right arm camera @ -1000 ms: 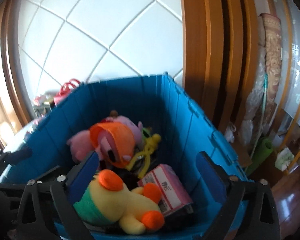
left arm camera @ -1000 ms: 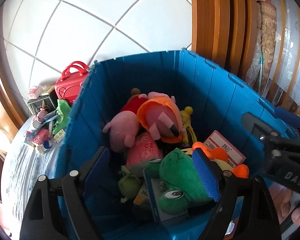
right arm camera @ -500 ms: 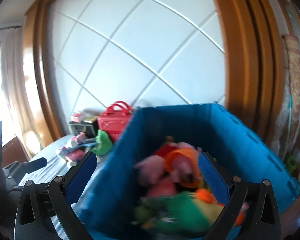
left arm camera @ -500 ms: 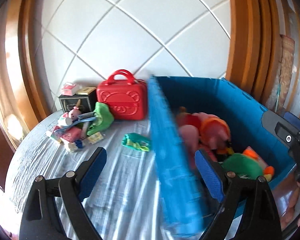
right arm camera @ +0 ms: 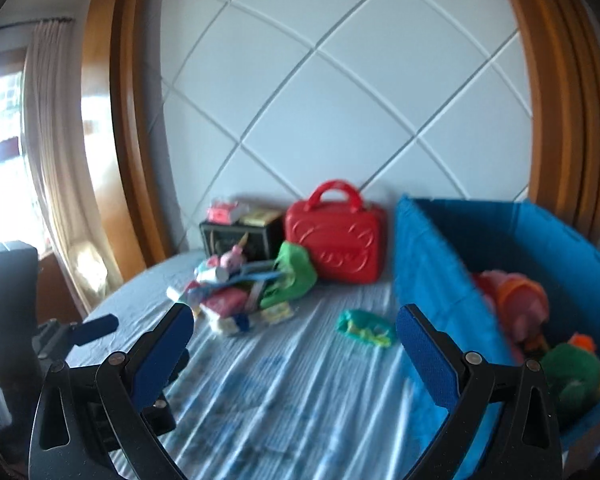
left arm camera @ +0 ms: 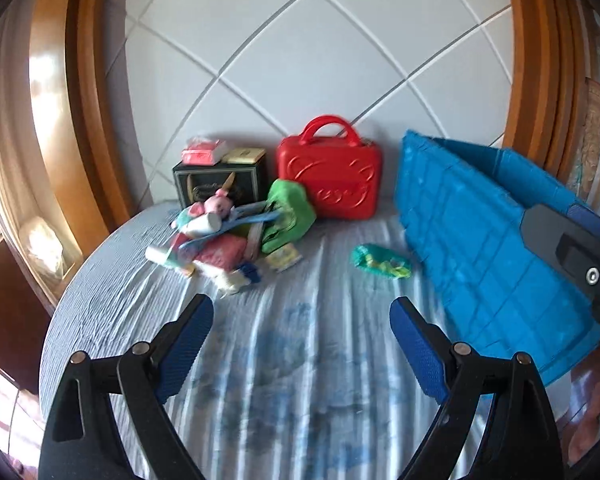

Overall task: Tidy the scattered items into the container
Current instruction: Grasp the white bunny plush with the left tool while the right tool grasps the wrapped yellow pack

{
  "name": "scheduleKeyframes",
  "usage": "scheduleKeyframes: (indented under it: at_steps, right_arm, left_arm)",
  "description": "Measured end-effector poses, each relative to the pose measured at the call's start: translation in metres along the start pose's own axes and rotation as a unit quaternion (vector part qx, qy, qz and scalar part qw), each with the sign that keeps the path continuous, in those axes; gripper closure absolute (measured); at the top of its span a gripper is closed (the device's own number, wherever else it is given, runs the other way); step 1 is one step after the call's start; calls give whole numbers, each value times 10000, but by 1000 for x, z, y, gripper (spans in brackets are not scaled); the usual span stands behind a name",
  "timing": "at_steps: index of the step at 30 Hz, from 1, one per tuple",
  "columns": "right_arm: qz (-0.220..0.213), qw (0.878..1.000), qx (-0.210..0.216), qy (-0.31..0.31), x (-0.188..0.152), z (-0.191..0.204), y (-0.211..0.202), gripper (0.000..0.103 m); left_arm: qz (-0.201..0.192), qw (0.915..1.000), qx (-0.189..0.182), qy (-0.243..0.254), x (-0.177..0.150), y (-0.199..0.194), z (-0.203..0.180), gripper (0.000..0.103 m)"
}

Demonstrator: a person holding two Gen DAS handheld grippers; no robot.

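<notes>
Plainly, both tongs stand wide apart with nothing between their blue pads. The left tongs (left arm camera: pixel 302 332) hang over a bed (left arm camera: pixel 300 380) covered in a blue-and-white striped sheet; the right tongs (right arm camera: pixel 294 344) hang over the same sheet, and in the left wrist view part of their black body shows at the right edge, in front of the container.

The blue container (left arm camera: pixel 480 248) sits on the bed at the right, its ribbed side wall facing the left camera. From the right wrist view its inside shows: soft toys in it, a pink and orange one (right arm camera: pixel 516 296) toward the back and a green one (right arm camera: pixel 572 376) nearer the front.

Scattered things lie on the sheet well ahead of both tongs. A small green packet (left arm camera: pixel 380 262) lies alone just beside the container's wall. Further left is a heap (left arm camera: pixel 220 240) of small items, with a pink plush figure on top, a white tube, a pink pack and a green cloth piece (left arm camera: pixel 290 212) at its right side. Behind the heap stands a dark box (left arm camera: pixel 220 184) with gold ornament; its writing is too blurred to read. A pink pack and a pale flat box rest on its top. A red toy case (left arm camera: pixel 332 176) with a handle and an embossed bear face stands upright against the white quilted headboard, between the dark box and the container.
</notes>
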State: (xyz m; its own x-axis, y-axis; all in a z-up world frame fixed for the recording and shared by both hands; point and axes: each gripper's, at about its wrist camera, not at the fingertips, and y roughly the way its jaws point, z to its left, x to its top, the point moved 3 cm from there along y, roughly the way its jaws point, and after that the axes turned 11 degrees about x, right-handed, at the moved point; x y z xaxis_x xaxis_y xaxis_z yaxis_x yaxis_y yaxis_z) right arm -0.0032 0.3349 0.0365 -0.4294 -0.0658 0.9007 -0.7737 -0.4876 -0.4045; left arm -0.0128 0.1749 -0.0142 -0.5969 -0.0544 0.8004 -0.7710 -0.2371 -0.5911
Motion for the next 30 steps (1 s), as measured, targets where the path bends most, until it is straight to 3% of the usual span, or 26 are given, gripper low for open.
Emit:
scheduleKeyframes:
  at_steps: [8, 14, 17, 19, 21, 24, 30]
  right_arm:
    - [368, 9991, 218, -3, -6, 8, 76, 0]
    - [1213, 9895, 693, 360, -37, -14, 171, 0]
    - [1507, 9860, 633, 321, -52, -20, 214, 0]
    - [1679, 9831, 624, 384, -60, -24, 239, 5]
    - [1816, 9810, 567, 390, -65, -30, 262, 21]
    - [2022, 9771, 471, 472, -73, -41, 293, 33]
    - [2196, 9730, 445, 551, -86, -56, 353, 36]
  left_arm:
    - [458, 9982, 253, -290, -8, 68, 48, 12]
    - [1095, 9895, 787, -526, -26, 149, 80, 12]
    - [1360, 9851, 863, -603, -38, 190, 87, 12]
    - [1470, 9832, 902, -590, -40, 214, 88, 12]
    - [1563, 9822, 858, -591, -40, 240, 86, 12]
    - [1633, 9824, 783, -463, -35, 276, 77, 12]
    - [1810, 9806, 673, -327, -30, 347, 59, 12]
